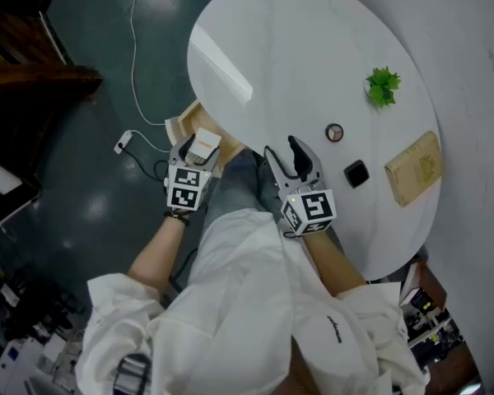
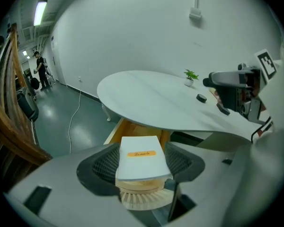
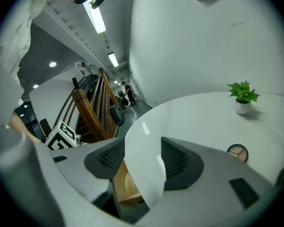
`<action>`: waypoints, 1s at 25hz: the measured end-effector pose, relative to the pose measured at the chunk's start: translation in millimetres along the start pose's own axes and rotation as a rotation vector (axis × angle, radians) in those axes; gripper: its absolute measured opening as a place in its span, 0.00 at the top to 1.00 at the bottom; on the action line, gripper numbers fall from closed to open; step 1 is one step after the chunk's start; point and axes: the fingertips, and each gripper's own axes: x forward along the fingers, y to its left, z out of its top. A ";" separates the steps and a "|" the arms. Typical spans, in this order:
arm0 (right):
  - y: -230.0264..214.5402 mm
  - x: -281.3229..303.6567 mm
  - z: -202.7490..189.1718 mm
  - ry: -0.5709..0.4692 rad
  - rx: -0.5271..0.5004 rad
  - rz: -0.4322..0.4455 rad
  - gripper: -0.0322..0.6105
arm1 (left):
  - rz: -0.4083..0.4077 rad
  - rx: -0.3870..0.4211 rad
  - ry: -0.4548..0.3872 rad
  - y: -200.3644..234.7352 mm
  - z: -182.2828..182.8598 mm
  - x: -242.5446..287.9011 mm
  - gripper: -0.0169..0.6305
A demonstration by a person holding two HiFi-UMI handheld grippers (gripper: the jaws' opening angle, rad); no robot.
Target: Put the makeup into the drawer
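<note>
White makeup box (image 2: 139, 157), orange label up, clamped in left gripper (image 2: 141, 150) fingers at the open wooden drawer (image 2: 132, 129) under the desk edge. Round compact (image 1: 334, 132) and black square case (image 1: 356, 174) lie flat on the desk.

Soft indoor light, streaky glare on tabletop (image 1: 222, 64), dark fisheye corners

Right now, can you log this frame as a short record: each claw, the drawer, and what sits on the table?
left claw: shut on white box with an orange label
right claw: open, empty, over the table's edge
drawer: open, under the round table
on table: round compact, black square case, tan box, small plant
task state: white box not yet in drawer
</note>
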 end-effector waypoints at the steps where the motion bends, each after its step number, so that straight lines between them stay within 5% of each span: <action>1: -0.8 -0.4 0.0 0.000 0.003 -0.003 0.56 | 0.000 0.004 0.011 1.0 -4.2 5.4 0.49; 9: -5.0 2.2 -9.8 0.018 0.014 -0.012 0.56 | 0.027 -0.016 0.048 7.2 -27.9 58.6 0.49; 25: 59.5 58.7 -63.8 0.160 -0.036 0.136 0.56 | 0.061 -0.031 0.043 10.9 -41.1 79.9 0.48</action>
